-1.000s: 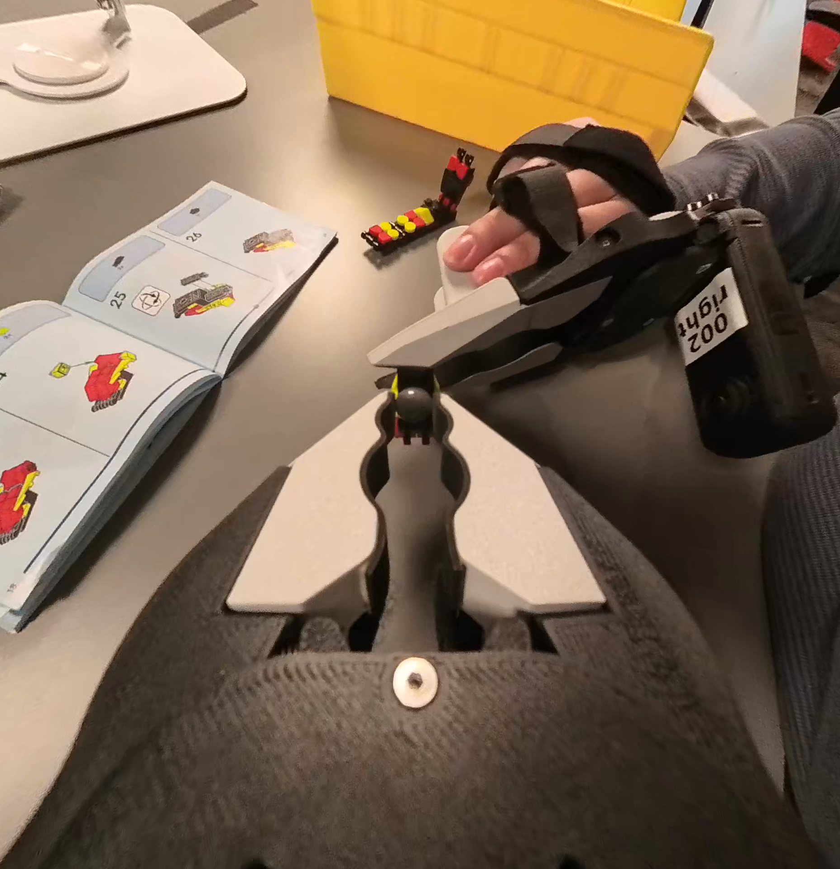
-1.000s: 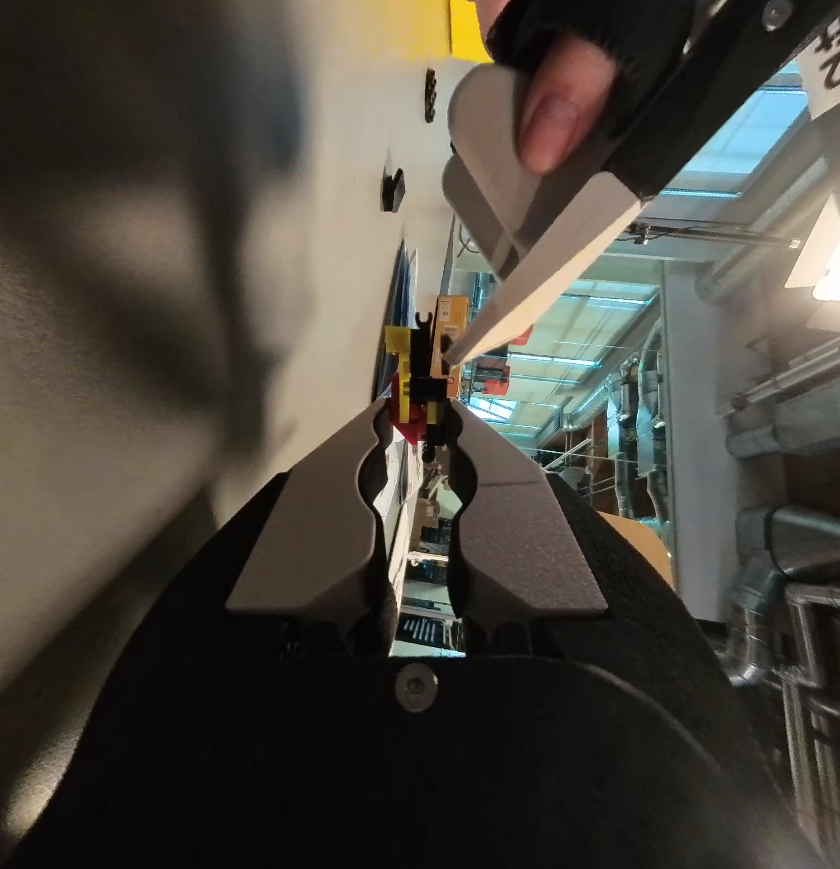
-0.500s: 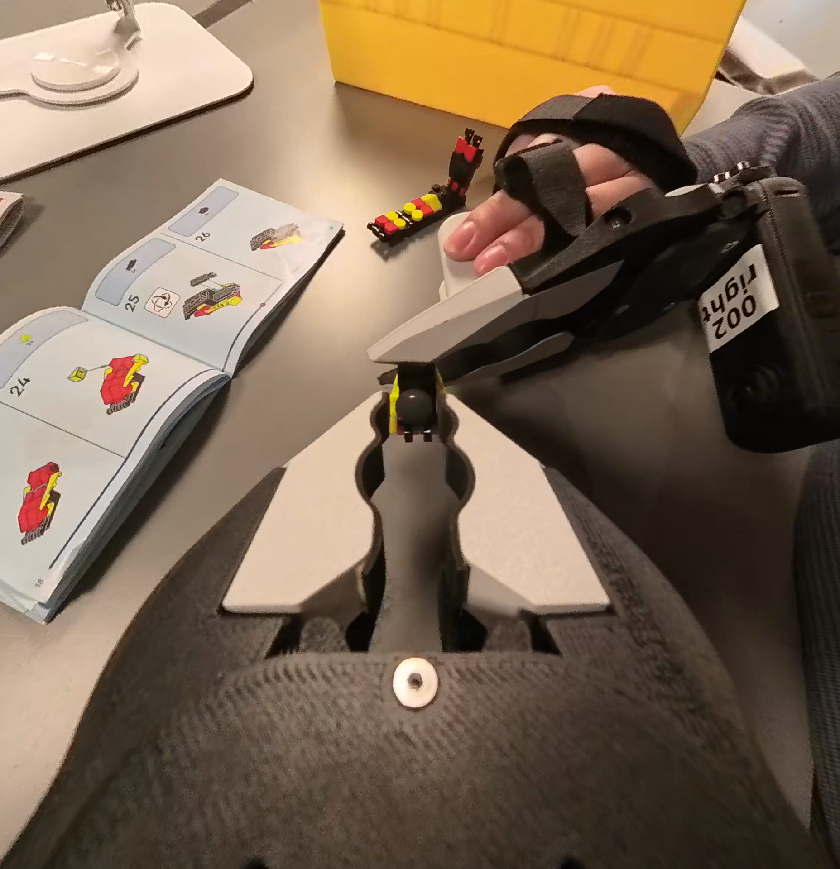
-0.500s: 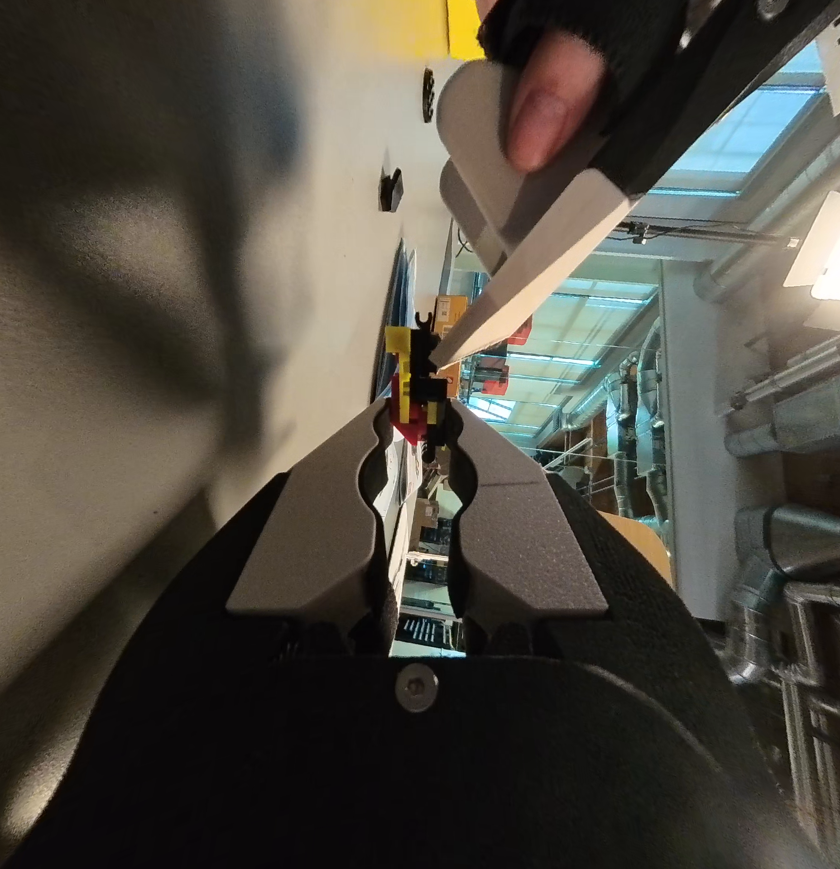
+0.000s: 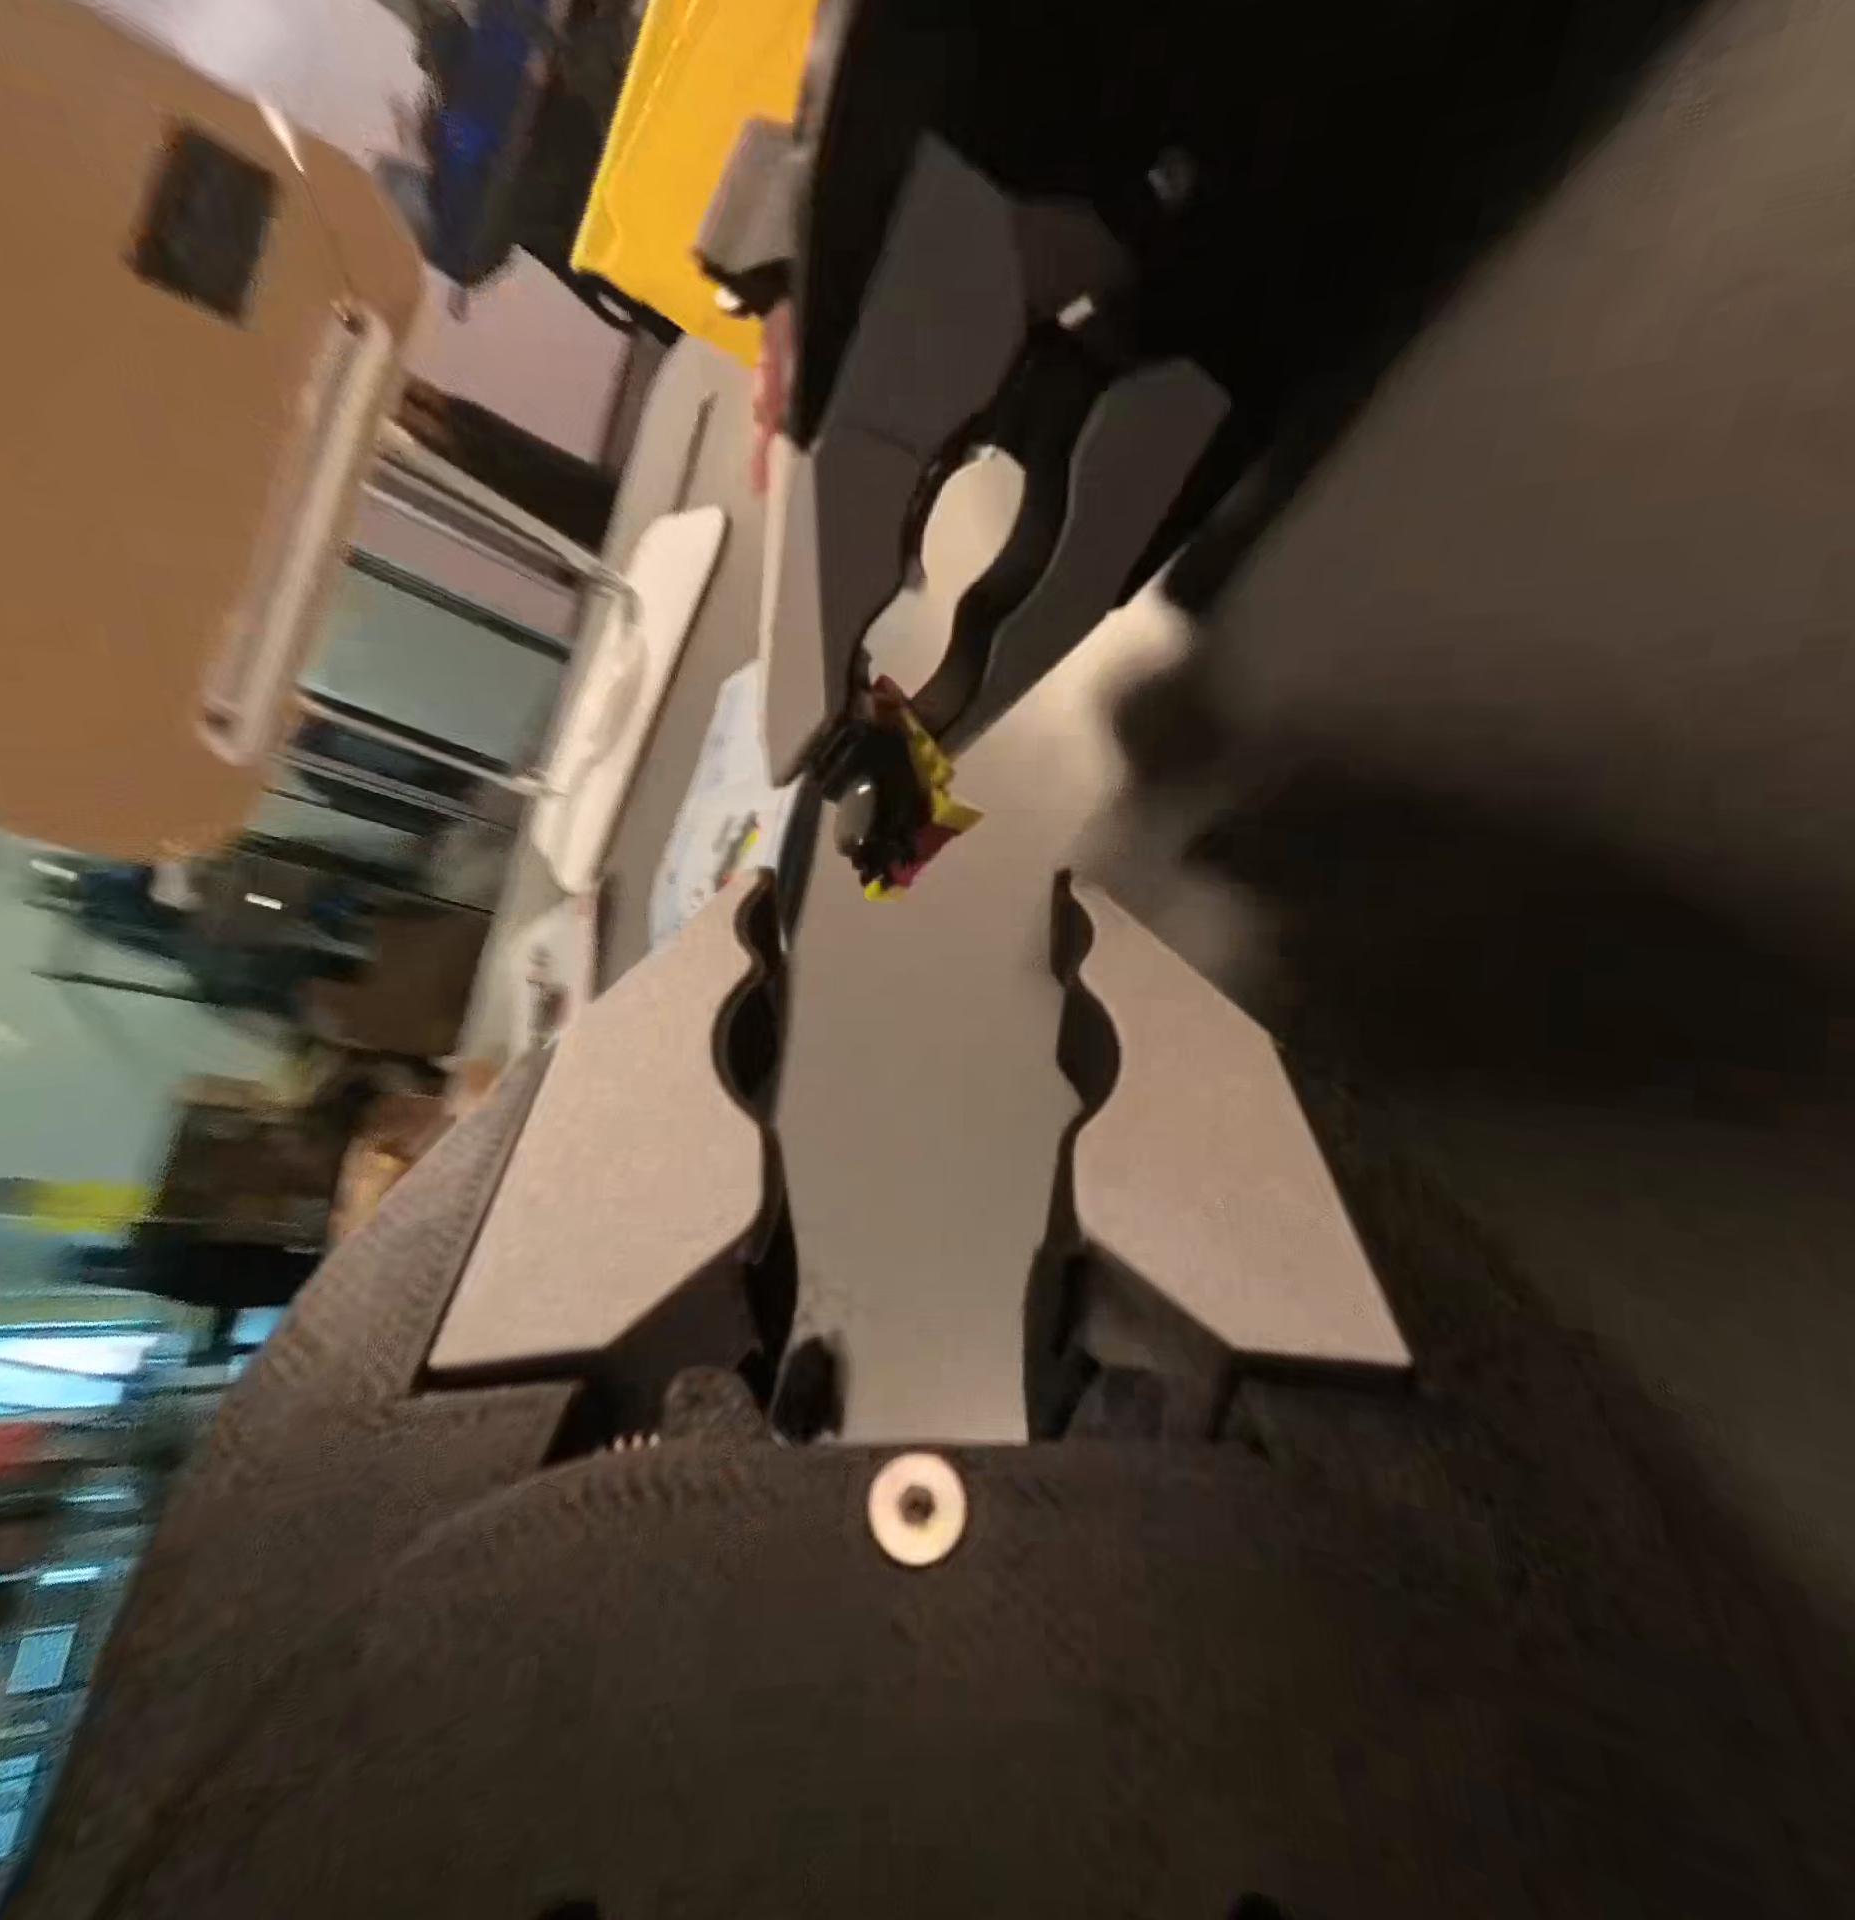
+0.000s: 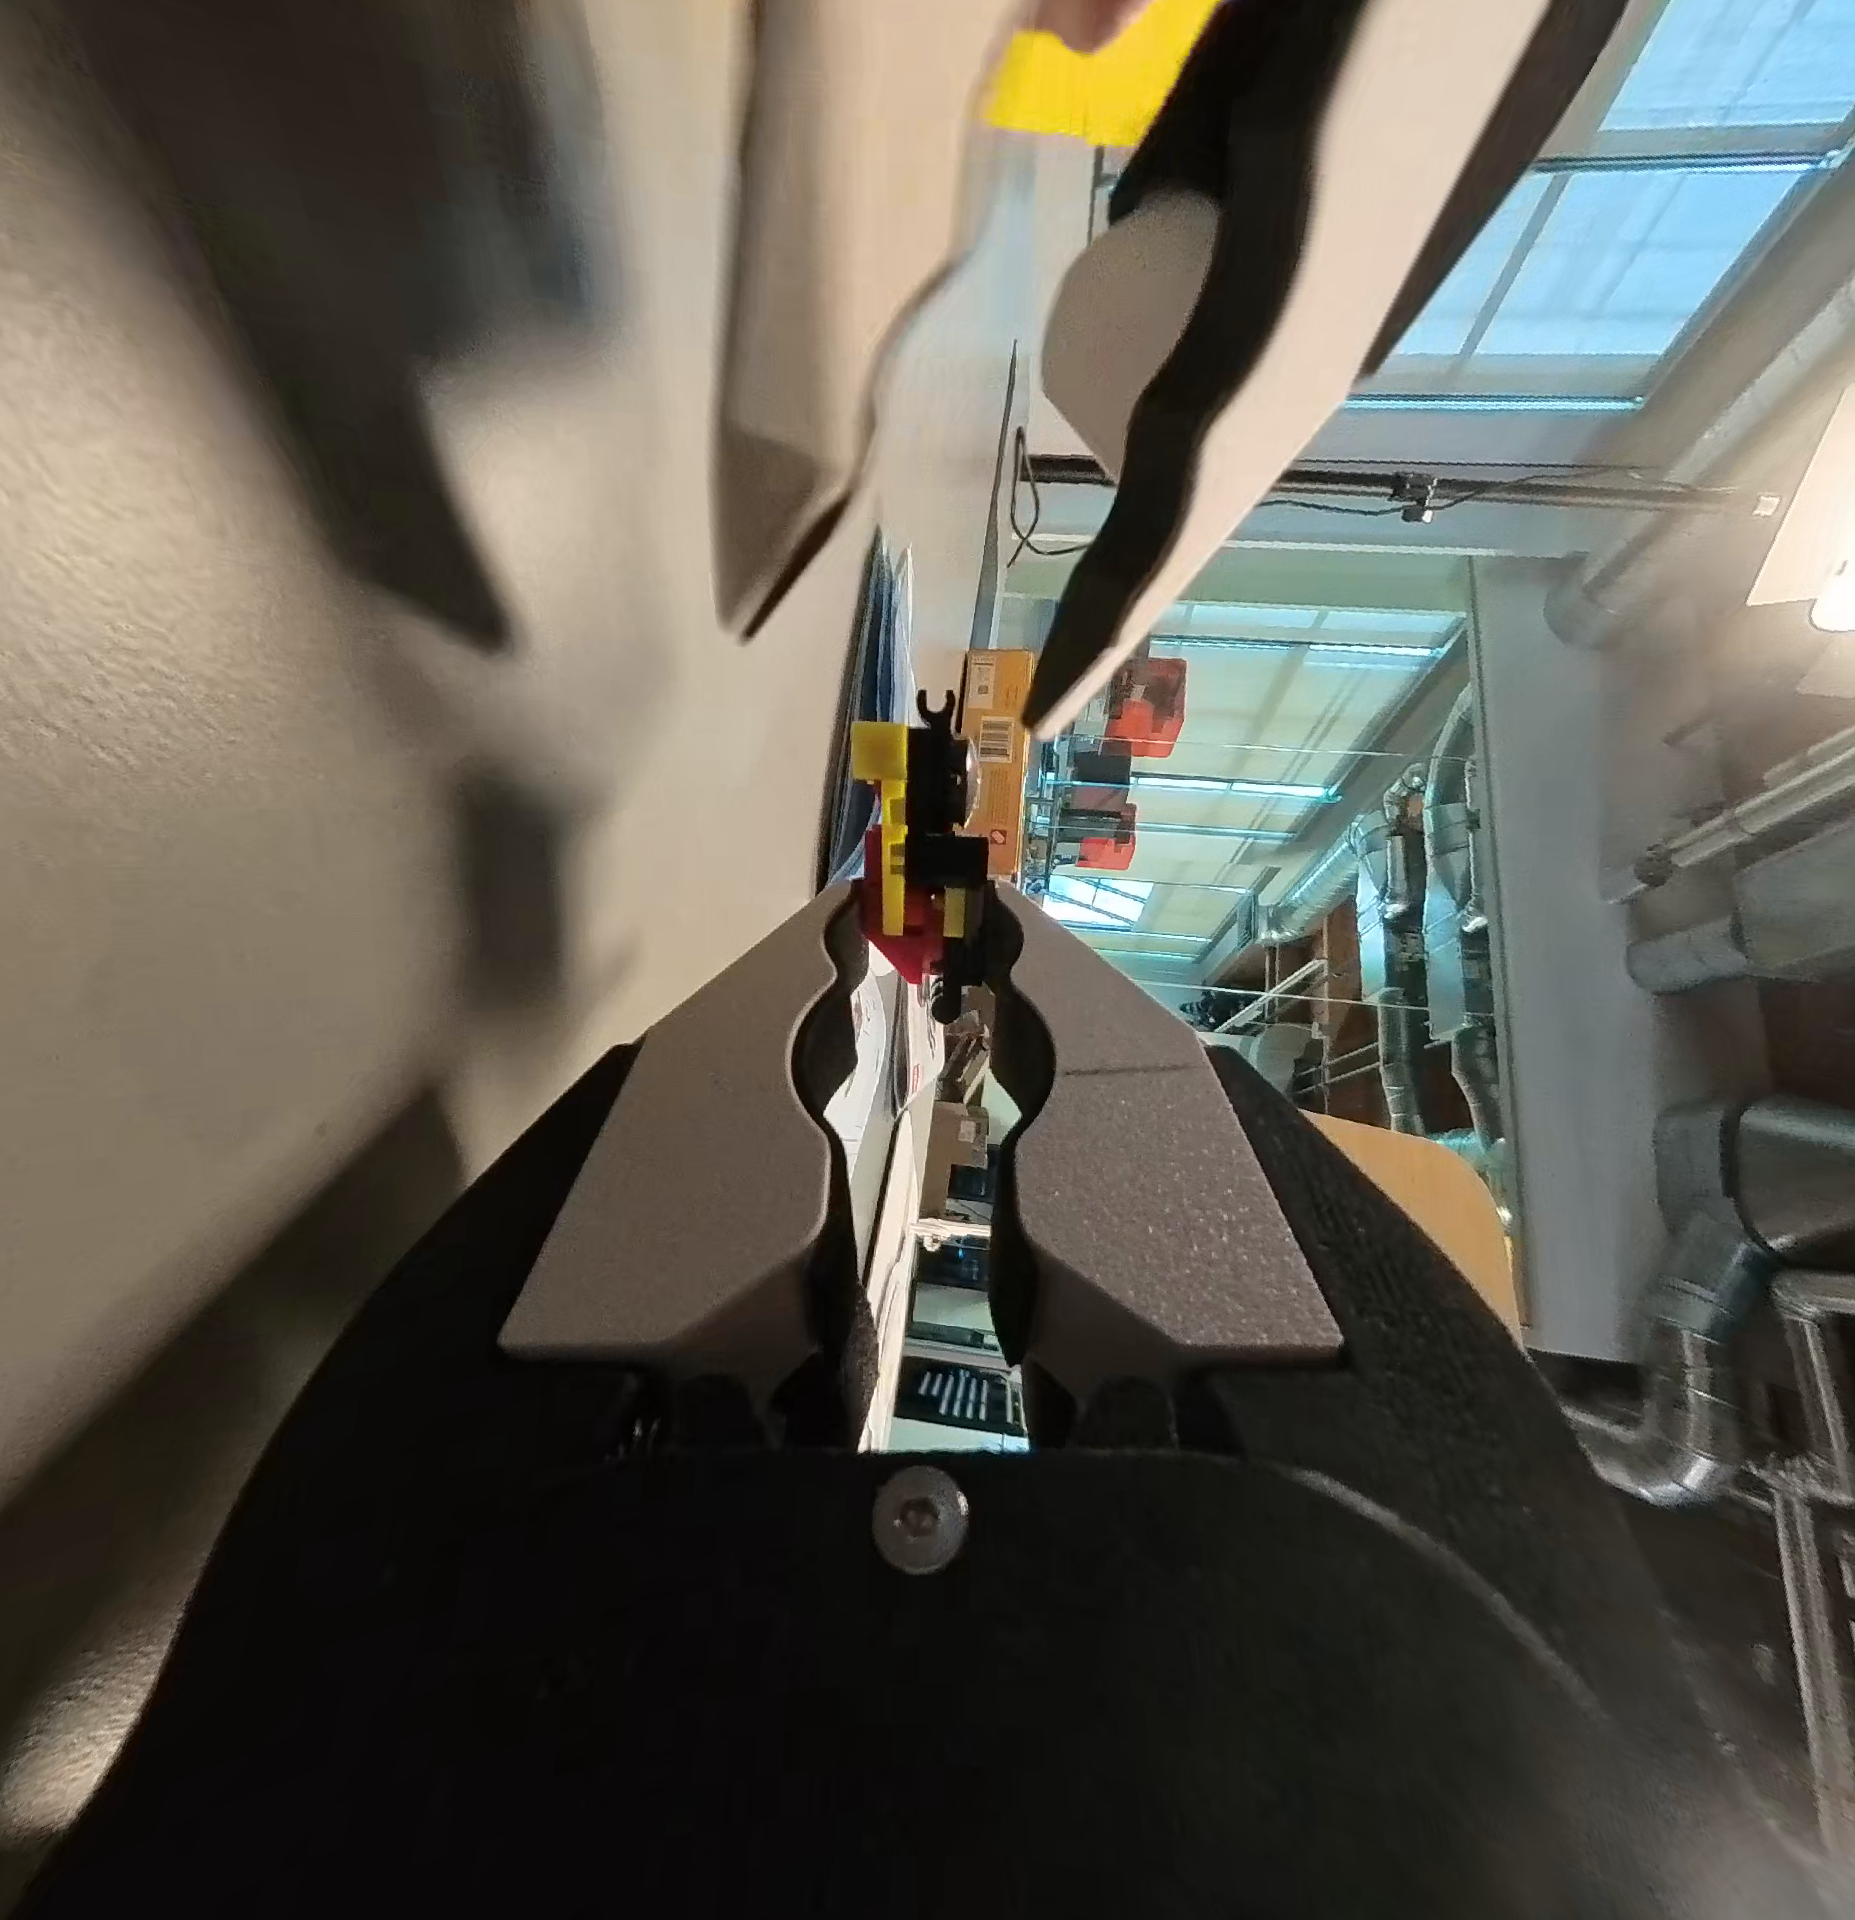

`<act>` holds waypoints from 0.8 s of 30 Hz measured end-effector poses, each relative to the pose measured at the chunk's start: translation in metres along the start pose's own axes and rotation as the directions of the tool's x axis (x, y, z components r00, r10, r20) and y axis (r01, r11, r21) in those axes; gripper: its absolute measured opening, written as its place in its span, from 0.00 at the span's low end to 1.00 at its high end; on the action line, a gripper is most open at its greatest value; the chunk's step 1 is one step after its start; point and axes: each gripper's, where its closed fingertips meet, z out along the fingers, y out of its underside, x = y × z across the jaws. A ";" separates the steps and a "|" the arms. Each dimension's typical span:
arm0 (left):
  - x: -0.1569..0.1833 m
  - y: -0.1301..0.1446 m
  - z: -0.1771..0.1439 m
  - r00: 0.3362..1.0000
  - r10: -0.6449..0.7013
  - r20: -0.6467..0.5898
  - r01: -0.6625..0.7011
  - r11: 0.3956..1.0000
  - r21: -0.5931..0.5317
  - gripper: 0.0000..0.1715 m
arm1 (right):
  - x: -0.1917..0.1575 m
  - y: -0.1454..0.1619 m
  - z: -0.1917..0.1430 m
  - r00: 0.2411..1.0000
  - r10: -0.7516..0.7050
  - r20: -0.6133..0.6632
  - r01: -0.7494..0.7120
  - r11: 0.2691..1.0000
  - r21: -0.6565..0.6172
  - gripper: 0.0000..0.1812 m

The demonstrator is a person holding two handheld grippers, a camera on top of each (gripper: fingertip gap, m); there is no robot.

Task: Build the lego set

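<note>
Seemingly mid-assembly: from the left wrist, the left claw (image 5: 912, 894) gapes wide, empty, near the lego piece (image 5: 902, 800). From the right wrist, the right claw (image 6: 923, 914) pinches it above the table (image 6: 227, 727). Next, likely re-gripping.

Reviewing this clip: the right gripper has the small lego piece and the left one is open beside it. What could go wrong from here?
1. The right gripper pinches the lego assembly only at its fingertips, with most of it sticking out past them; a bump could twist it loose.
2. The left gripper is open and close in front of the assembly, and its view is motion-blurred; a fast re-approach might knock it.
</note>
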 end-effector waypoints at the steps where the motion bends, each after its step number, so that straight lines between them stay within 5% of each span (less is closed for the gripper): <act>1: 0.000 -0.001 0.001 0.997 0.074 0.037 -0.074 0.997 0.000 0.29 | 0.000 0.000 0.000 1.000 0.001 0.001 -0.001 1.000 0.001 0.10; 6: -0.001 -0.003 0.006 0.957 0.258 0.130 -0.258 0.966 -0.018 0.22 | -0.001 -0.004 -0.001 1.000 0.006 0.005 -0.006 1.000 0.012 0.10; 24: -0.005 -0.001 0.010 0.885 0.428 0.184 -0.415 0.904 -0.105 0.11 | -0.012 -0.004 -0.001 0.983 0.143 0.113 -0.144 0.990 -0.003 0.10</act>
